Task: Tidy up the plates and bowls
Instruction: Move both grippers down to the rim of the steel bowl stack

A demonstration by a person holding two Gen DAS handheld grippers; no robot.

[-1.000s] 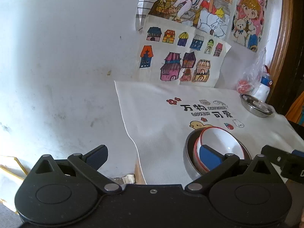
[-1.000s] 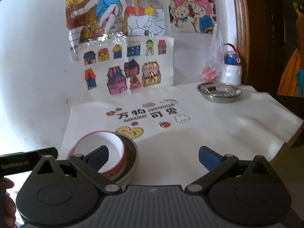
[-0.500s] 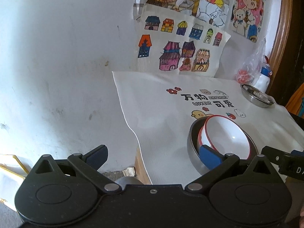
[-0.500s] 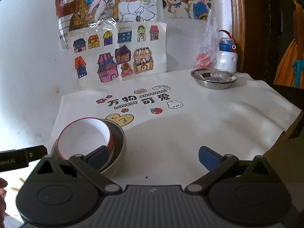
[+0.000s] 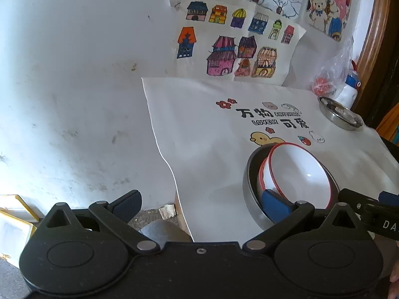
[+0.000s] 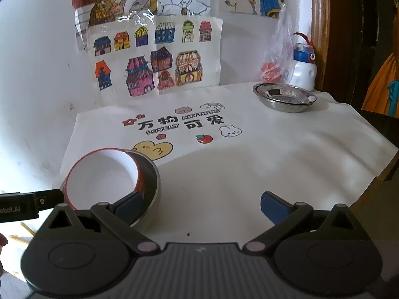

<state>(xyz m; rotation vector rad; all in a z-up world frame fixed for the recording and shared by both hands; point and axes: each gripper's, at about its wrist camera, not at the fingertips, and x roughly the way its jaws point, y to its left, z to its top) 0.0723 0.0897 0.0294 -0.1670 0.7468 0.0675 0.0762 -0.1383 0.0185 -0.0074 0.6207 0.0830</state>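
A white bowl with a red rim point(image 5: 298, 174) point(image 6: 102, 174) lies nested and tilted inside a steel bowl point(image 5: 251, 194) point(image 6: 152, 174) near the front left of the white cloth. My left gripper point(image 5: 202, 203) is open, low at the table's left corner, its right pad just in front of the steel bowl. My right gripper point(image 6: 202, 204) is open too, its left pad right in front of the steel bowl's wall. A steel plate point(image 6: 284, 97) point(image 5: 340, 114) sits at the far right of the cloth.
The white printed cloth point(image 6: 249, 164) covers the table. A white bottle with a blue cap point(image 6: 304, 69) and a plastic bag point(image 6: 276, 59) stand behind the steel plate. Drawings point(image 6: 154, 57) hang on the wall. A wooden frame point(image 6: 318, 30) rises at right.
Both grippers have drifted slightly, so the nested bowls sit a bit differently in each view. The bowls and the plate have not moved. Both grippers stay open.
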